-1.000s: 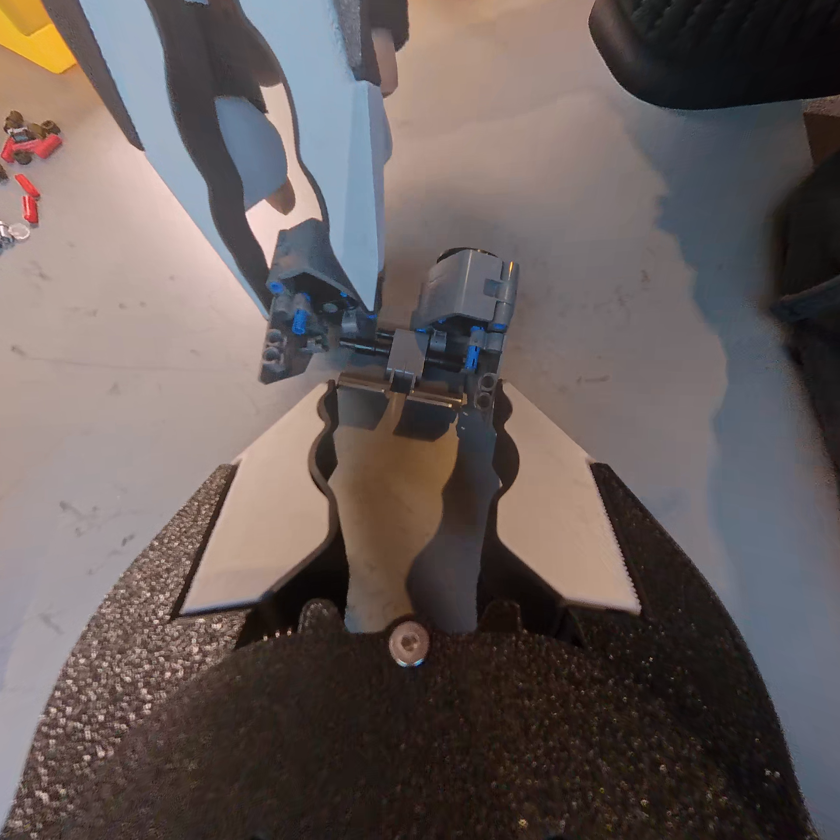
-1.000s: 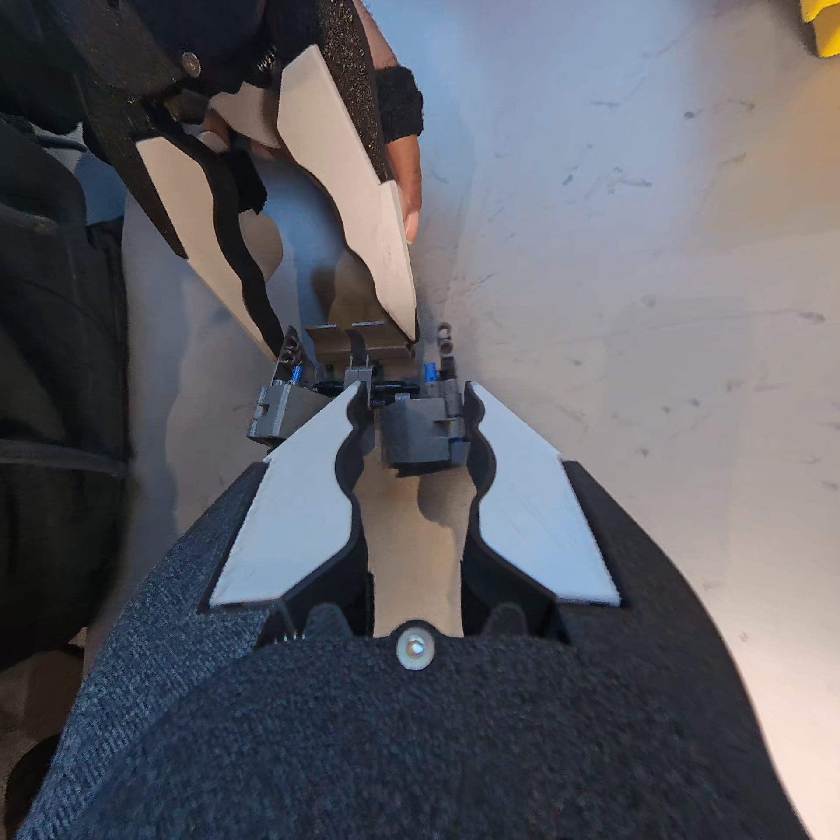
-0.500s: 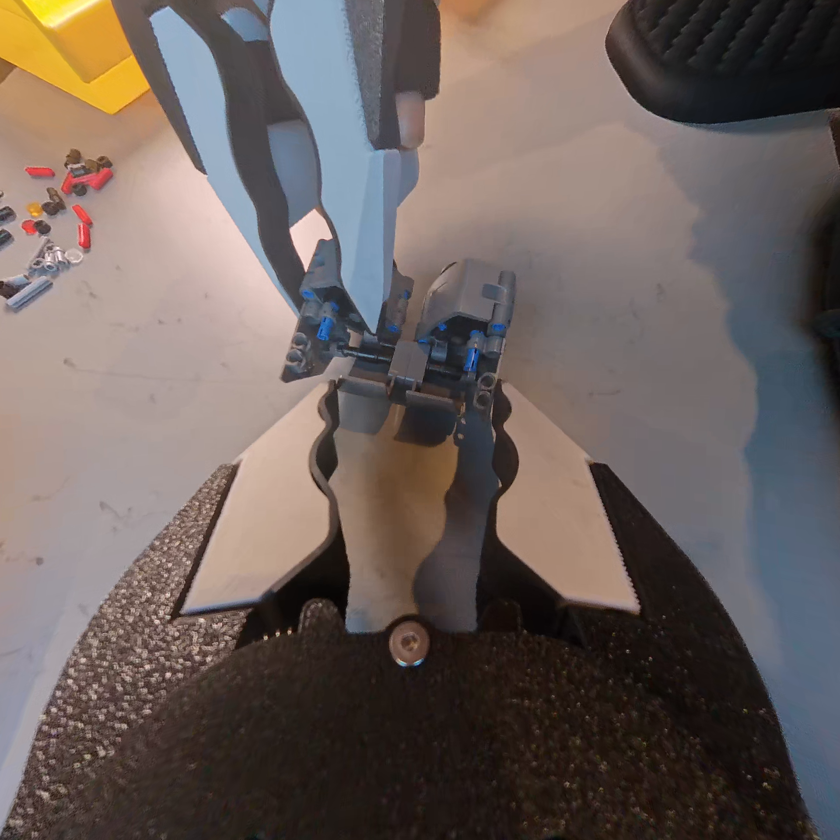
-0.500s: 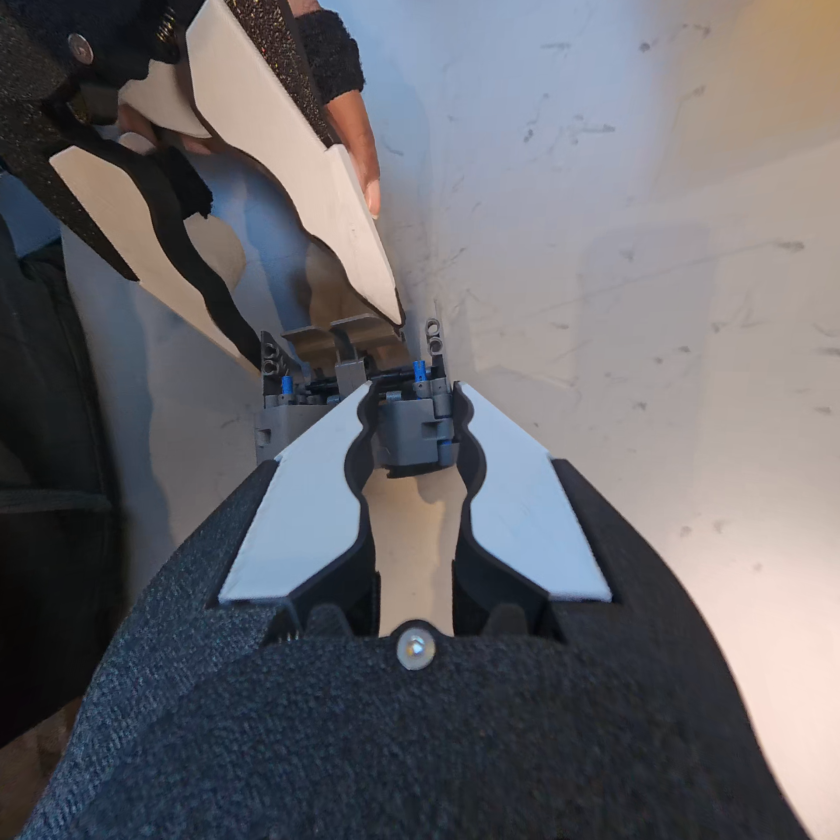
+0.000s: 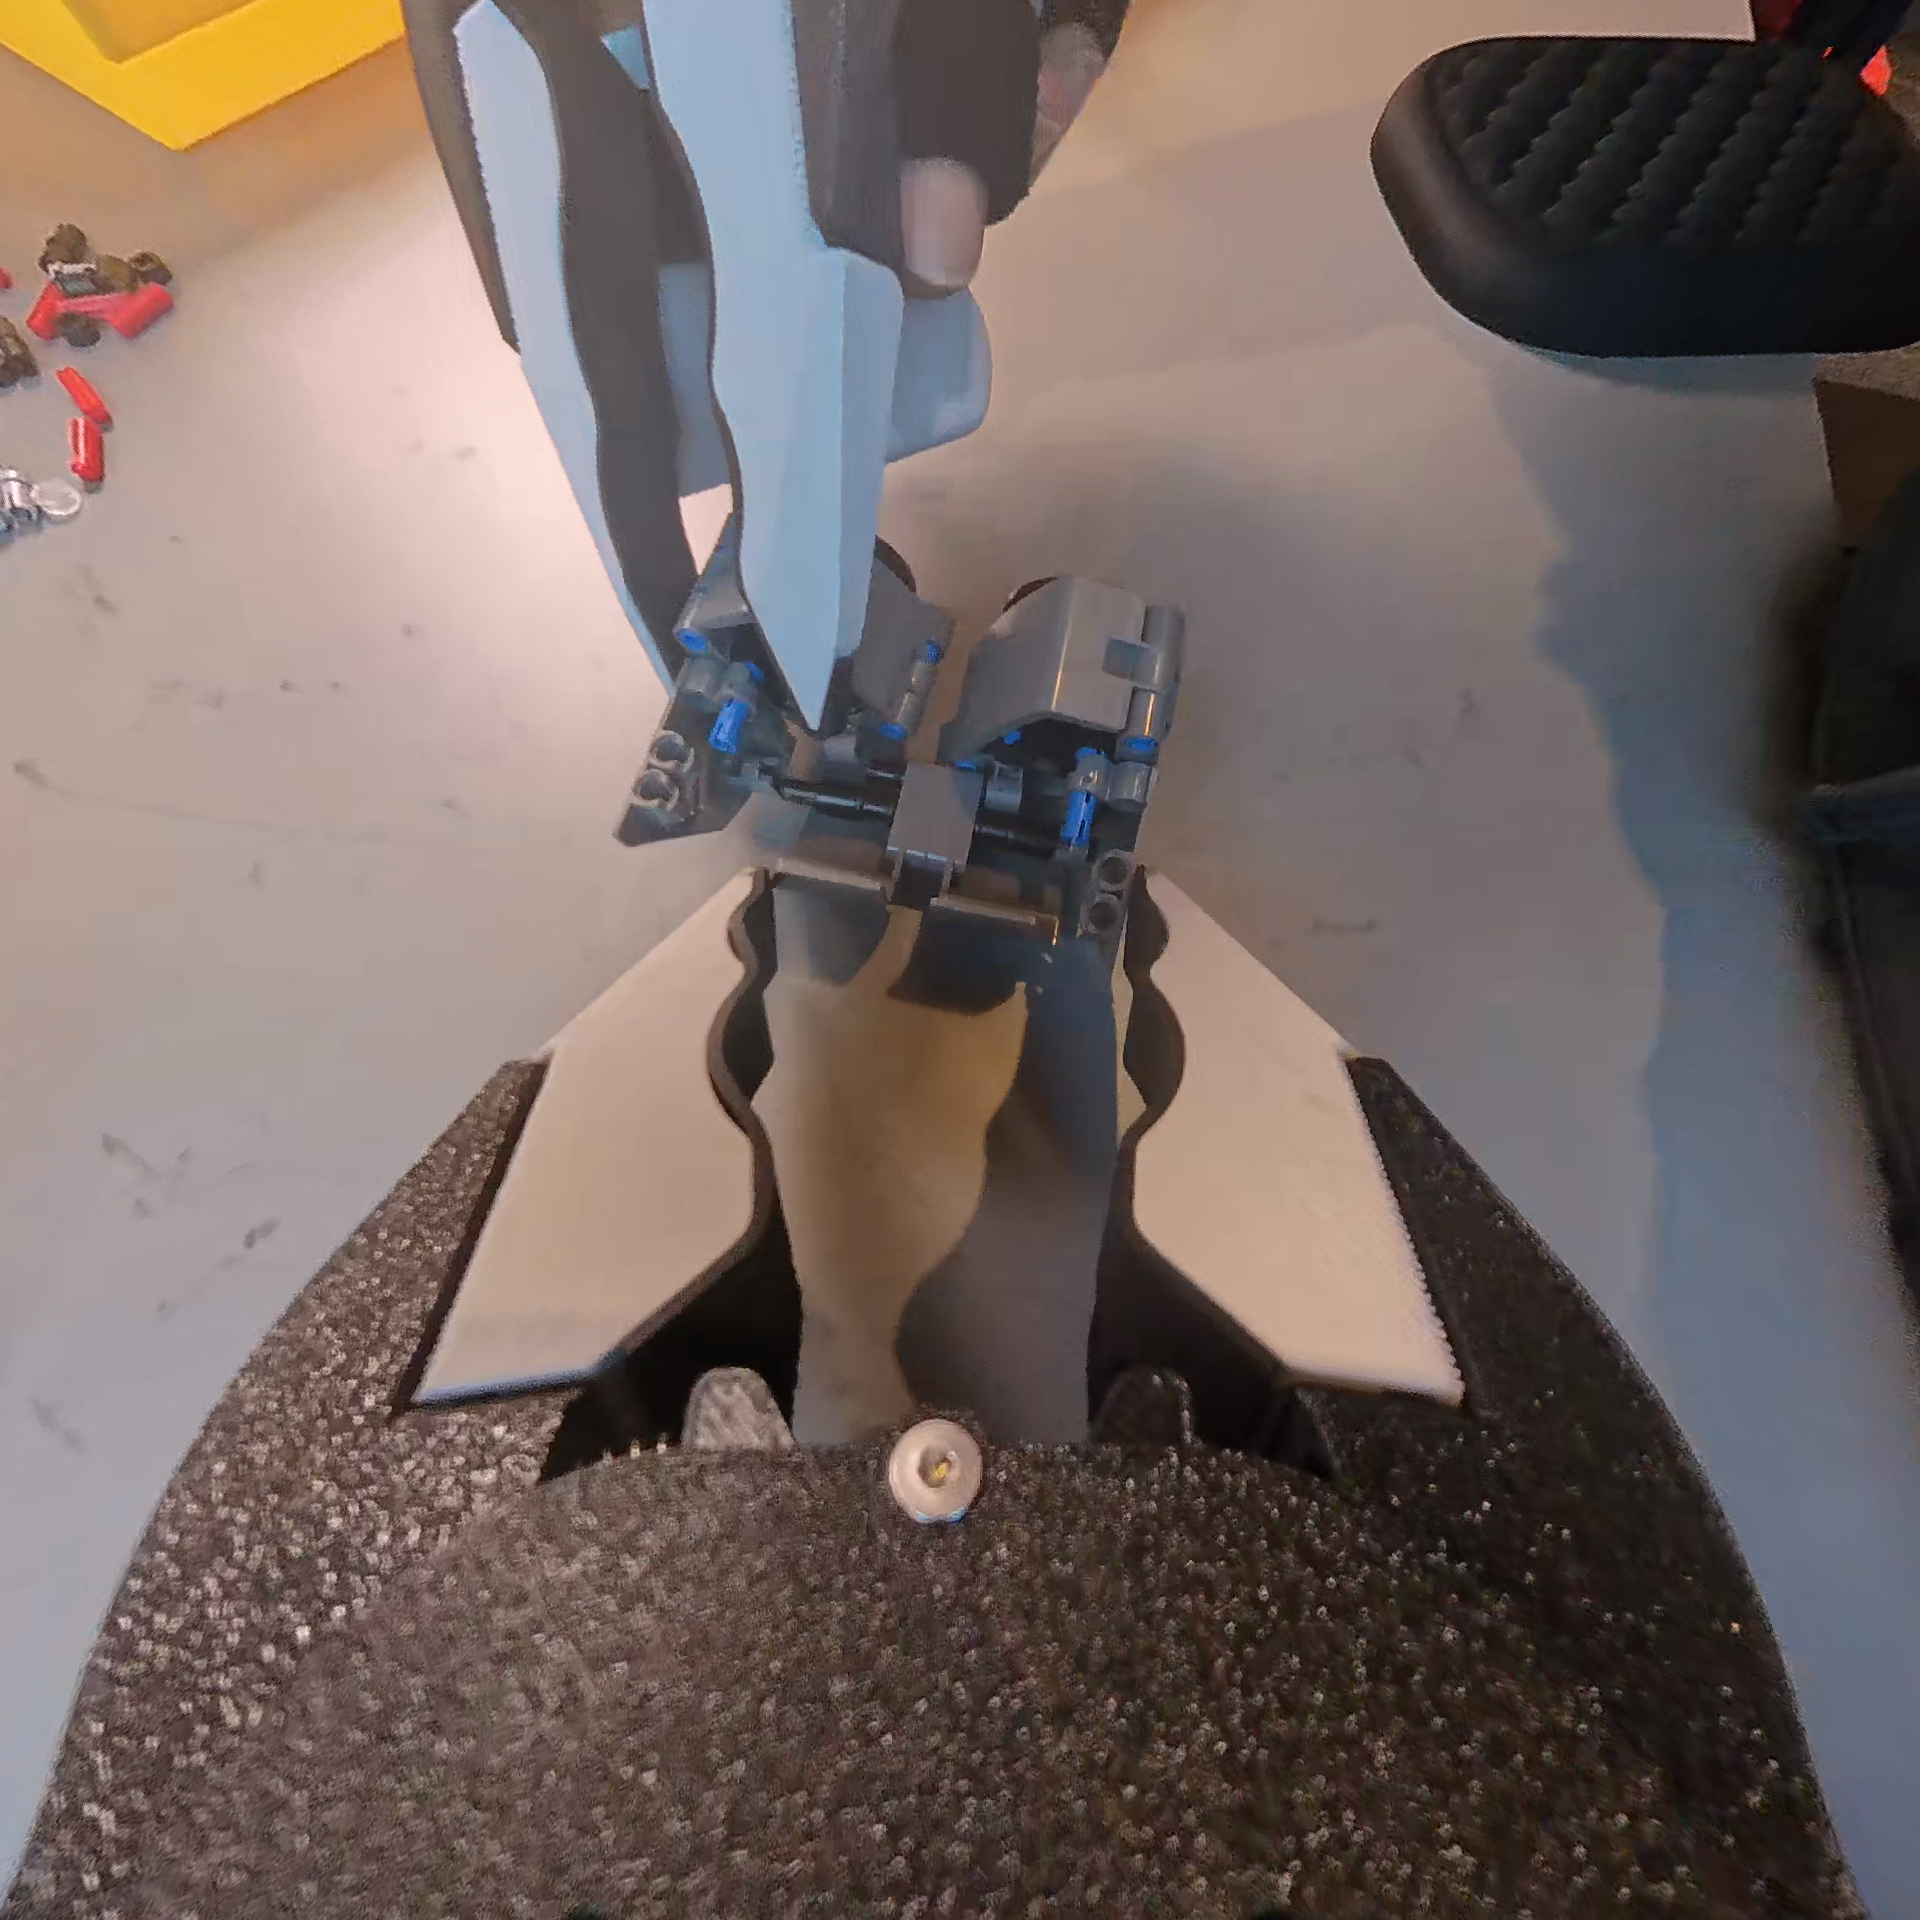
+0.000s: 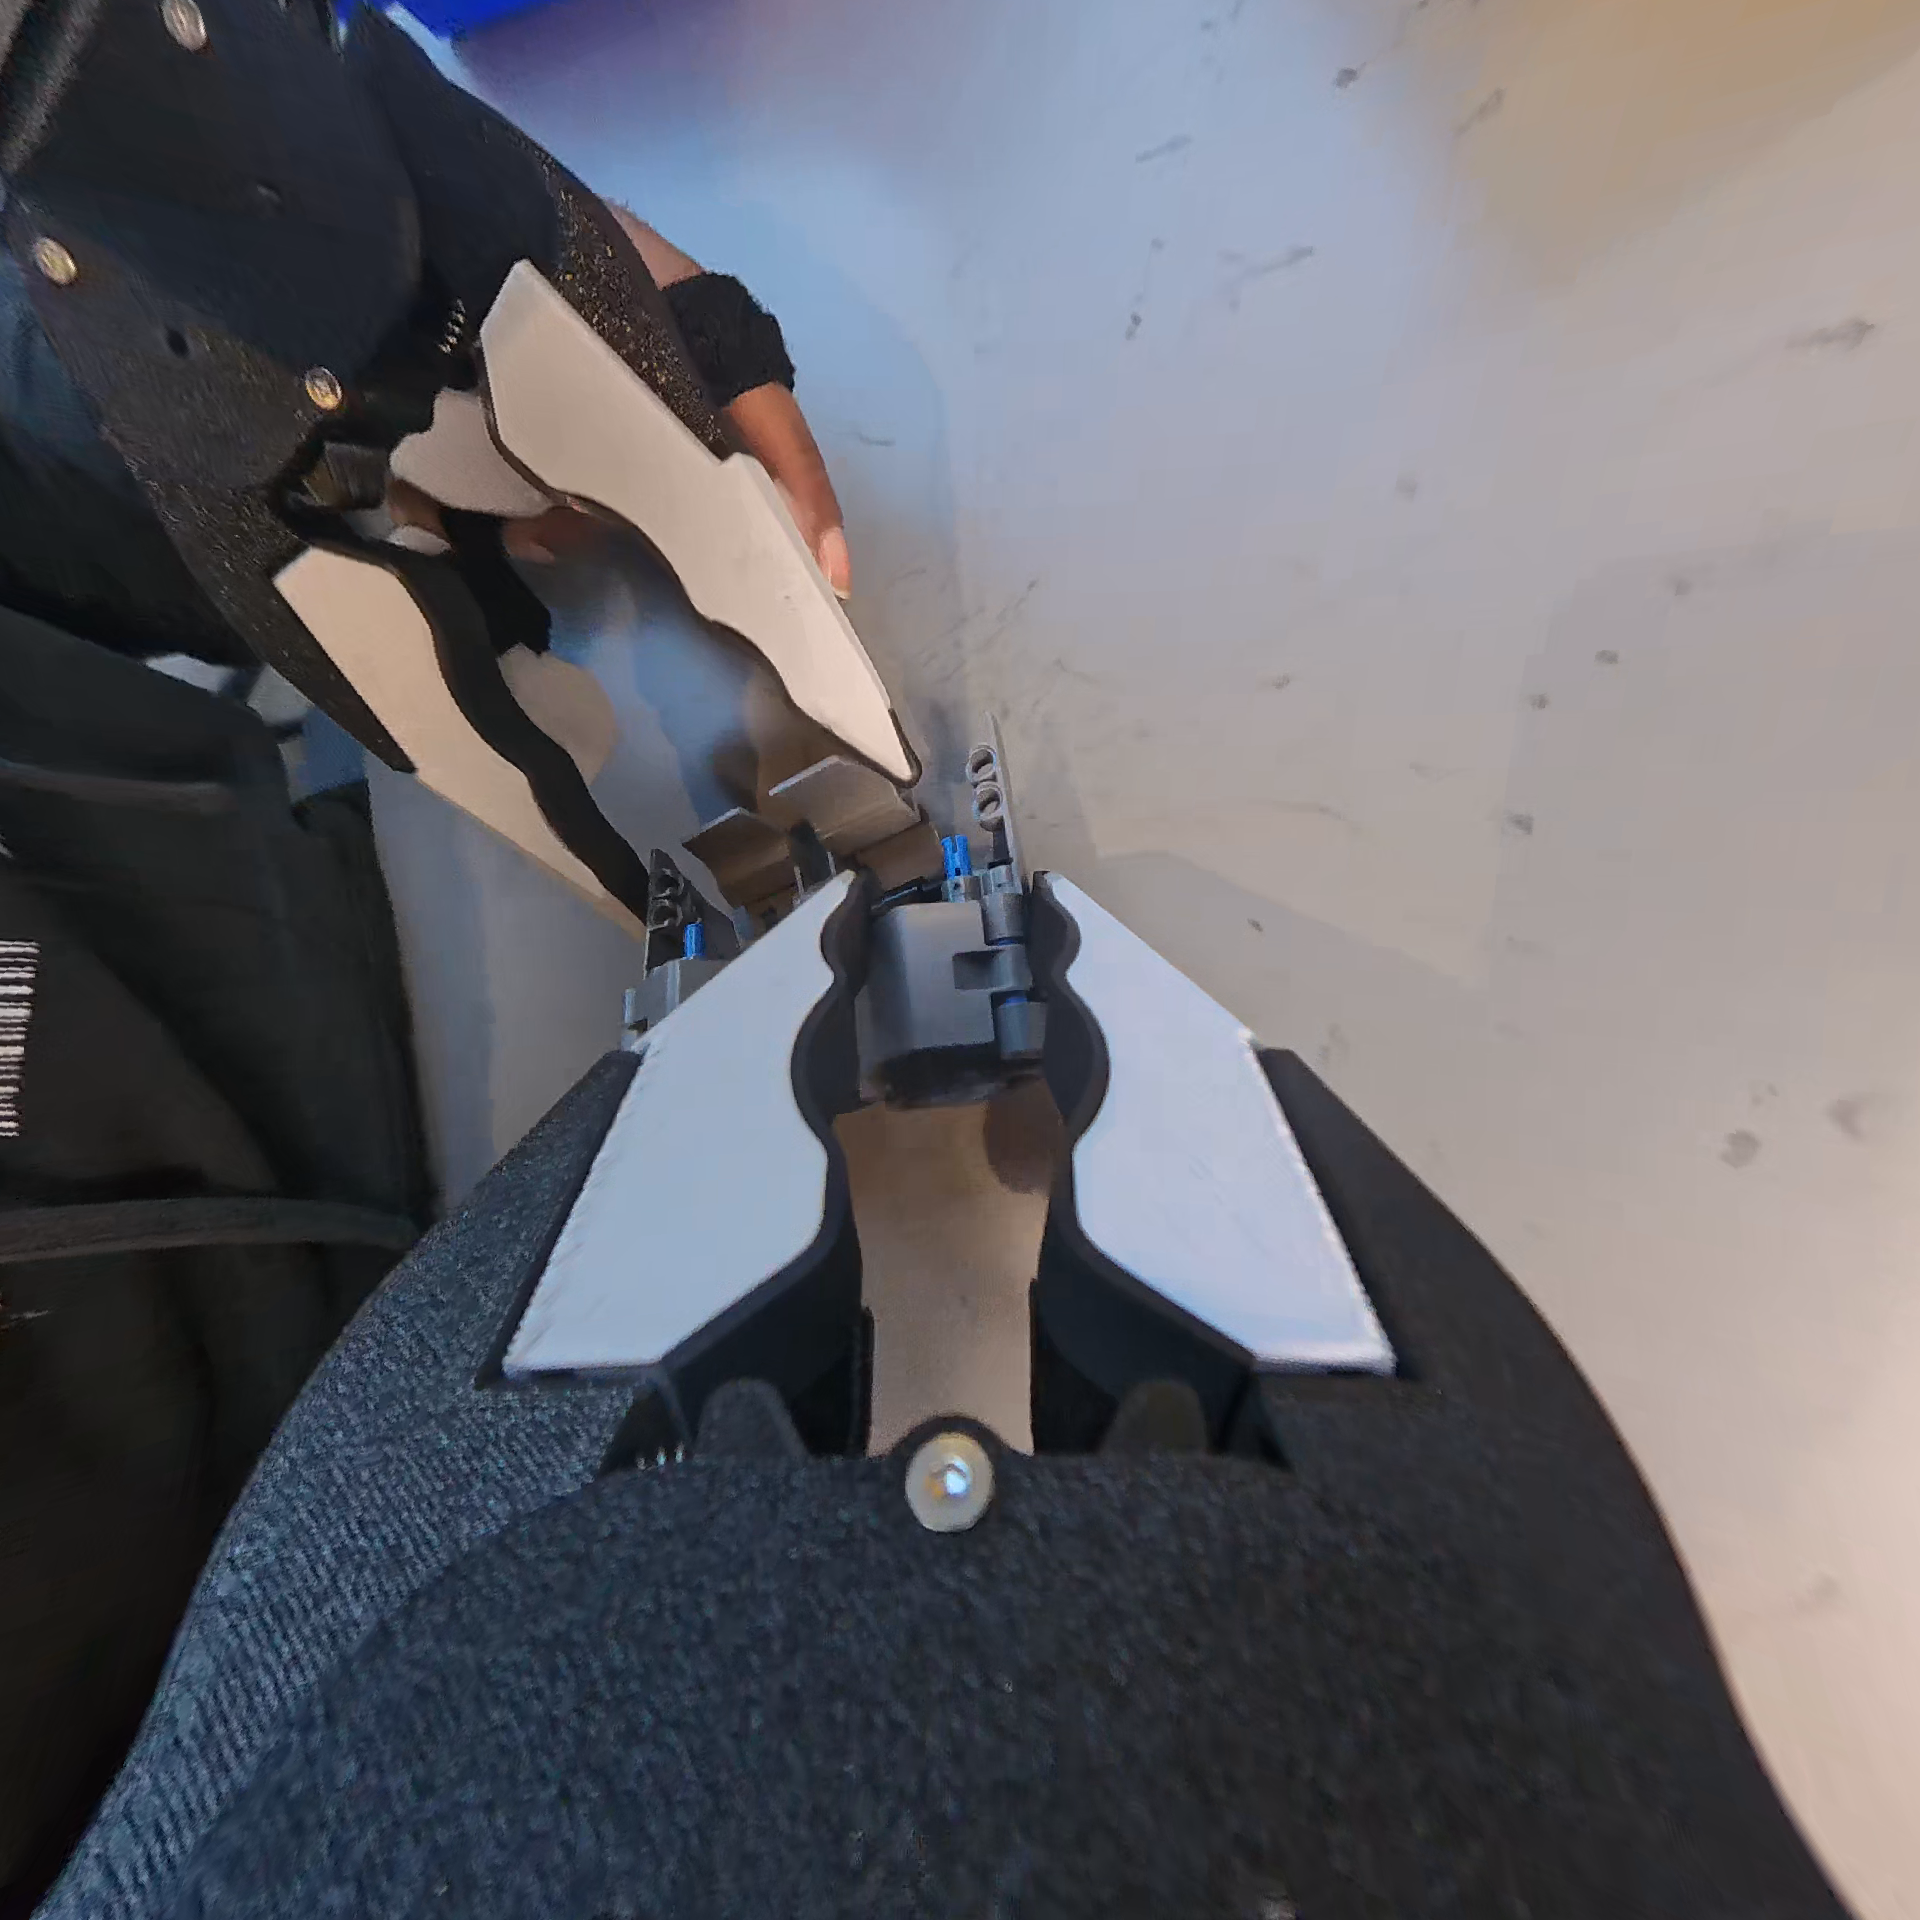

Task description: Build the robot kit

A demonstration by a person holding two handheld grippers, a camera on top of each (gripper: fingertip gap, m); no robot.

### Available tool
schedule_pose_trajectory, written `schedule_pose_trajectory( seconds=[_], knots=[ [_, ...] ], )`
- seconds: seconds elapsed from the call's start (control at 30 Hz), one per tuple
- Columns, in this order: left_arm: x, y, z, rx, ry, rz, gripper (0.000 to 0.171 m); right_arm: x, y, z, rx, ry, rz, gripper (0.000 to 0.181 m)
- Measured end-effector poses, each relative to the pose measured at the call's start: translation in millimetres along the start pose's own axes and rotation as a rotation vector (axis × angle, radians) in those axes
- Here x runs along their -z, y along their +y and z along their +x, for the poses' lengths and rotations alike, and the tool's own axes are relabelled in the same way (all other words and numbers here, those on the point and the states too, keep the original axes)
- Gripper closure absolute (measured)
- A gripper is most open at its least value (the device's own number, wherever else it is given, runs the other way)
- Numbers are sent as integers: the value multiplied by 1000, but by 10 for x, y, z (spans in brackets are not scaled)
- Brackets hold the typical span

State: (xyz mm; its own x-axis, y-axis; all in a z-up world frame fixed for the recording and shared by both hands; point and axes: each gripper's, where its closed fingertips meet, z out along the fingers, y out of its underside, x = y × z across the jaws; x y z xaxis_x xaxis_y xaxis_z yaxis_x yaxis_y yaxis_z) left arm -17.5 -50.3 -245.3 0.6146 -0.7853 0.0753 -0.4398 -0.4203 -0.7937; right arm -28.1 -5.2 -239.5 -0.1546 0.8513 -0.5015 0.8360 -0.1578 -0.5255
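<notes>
Tongs grip one grey brick model [image 5: 935,769] from both ends. Left tongs [image 5: 940,894] squeeze its flat grey plates. Right tongs [image 6: 945,935] squeeze its chunky grey block above the worktop [image 6: 1455,623].

Dark grey plastic brick-built assembly [image 5: 914,758] with blue pins and black axle, held above pale grey bench [image 5: 312,727].
Two rounded grey housings joined by central axle; flat grey plates at near edge.
Left gripper [image 5: 940,904] clamps plate end.
Right gripper [image 6: 945,935] clamps one housing; other housing free.
</notes>
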Motion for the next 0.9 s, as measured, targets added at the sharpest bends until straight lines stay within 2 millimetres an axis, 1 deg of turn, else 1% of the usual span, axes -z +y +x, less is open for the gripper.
schedule_pose_trajectory(
  seconds=[0.07, 0.13, 0.37, 0.47, 0.7, 0.9],
  knots=[
    [-1, -10, -4, 12, -1, 5, 104, 13, 5, 6, -21, -9, 32, 152],
    [1, -9, -3, 12, 3, 5, 104, 17, 4, 6, -3, 13, 51, 153],
    [14, -5, 4, -20, 6, 8, 104, -5, -7, -30, 171, 138, 20, 153],
    [12, 2, 8, -29, 4, 3, 104, -11, -6, -43, 216, 146, 13, 153],
    [4, 5, 2, -24, -2, -1, 104, 17, 1, -34, 174, 94, 75, 153],
    [12, -28, 7, -65, -16, 19, 105, -6, -7, -39, 177, 119, 37, 152]
  ],
)
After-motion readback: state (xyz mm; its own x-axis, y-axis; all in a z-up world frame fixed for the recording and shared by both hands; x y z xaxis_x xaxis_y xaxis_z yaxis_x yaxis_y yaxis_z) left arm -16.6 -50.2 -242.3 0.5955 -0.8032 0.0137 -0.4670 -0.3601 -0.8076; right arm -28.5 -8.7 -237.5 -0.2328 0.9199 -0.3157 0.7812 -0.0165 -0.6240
